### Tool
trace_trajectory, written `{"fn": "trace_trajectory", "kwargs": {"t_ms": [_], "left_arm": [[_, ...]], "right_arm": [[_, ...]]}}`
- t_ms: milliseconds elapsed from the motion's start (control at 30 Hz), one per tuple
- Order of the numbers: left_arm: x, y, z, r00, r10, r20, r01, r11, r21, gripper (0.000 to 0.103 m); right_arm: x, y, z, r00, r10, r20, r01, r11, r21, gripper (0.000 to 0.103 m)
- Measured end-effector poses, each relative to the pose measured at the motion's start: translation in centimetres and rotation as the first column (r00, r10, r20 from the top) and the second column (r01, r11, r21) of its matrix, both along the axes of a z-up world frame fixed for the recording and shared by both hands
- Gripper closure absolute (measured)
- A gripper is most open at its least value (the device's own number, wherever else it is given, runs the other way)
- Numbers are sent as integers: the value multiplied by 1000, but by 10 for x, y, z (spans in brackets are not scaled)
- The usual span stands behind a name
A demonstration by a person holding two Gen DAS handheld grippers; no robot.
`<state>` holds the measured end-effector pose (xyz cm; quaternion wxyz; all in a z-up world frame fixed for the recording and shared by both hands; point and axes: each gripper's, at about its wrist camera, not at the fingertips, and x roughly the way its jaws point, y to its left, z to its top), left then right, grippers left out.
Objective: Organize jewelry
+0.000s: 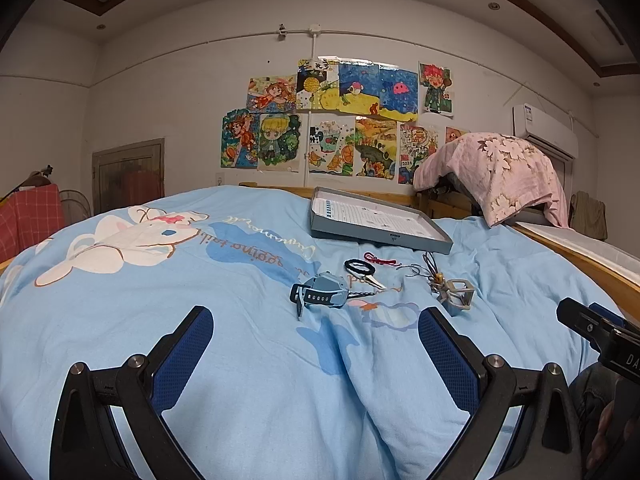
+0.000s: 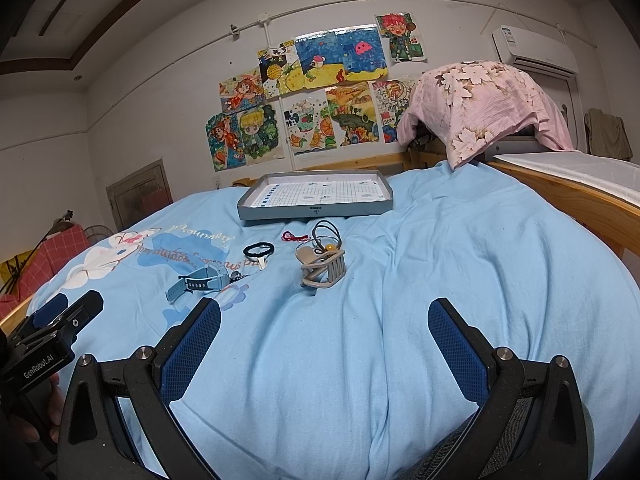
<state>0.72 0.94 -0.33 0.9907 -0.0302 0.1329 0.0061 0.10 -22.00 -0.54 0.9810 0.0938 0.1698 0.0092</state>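
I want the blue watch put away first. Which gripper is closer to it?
Left, probably. The watch lies just ahead of the left gripper; from the right gripper it sits ahead and off to the left.

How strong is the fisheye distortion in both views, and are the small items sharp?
Left wrist view: the blue bedspread bulges, corners dark; the watch is sharp. Right wrist view: same curving; the hair claw is clear, light dim and even.

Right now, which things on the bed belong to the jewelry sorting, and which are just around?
Belong to the job:
- grey tray
- blue watch
- black hair tie
- red cord
- beige claw clip
- cord with beads
- left gripper, right gripper, both open and empty

Just around:
- blue duvet
- pink floral cloth
- wall drawings
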Motion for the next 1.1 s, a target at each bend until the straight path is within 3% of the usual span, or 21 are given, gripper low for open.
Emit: {"fn": "trace_trajectory", "kwargs": {"t_ms": [567,600,700,833,967,1100], "left_arm": [[8,12,-14,999,20,-25,-19,1000,16,0],[7,-2,-15,999,21,-37,-21,1000,17,0],[22,4,-16,995,33,-91,-31,999,20,0],[51,12,-15,987,24,-161,-25,1000,-2,0],[94,15,-13,973,-35,-229,34,999,-7,0],[135,12,-12,956,-93,-278,95,995,-9,0]], "right_arm": [[1,-1,-1,1000,13,-9,-13,1000,25,1],[1,-2,-1,1000,19,-11,-19,999,39,1],[7,-10,0,999,42,-10,-41,995,90,1],[39,-11,7,995,91,-46,-89,995,47,1],[79,-7,14,987,128,-101,-130,991,-13,1],[119,-5,6,964,188,-186,-189,982,12,1]]}}
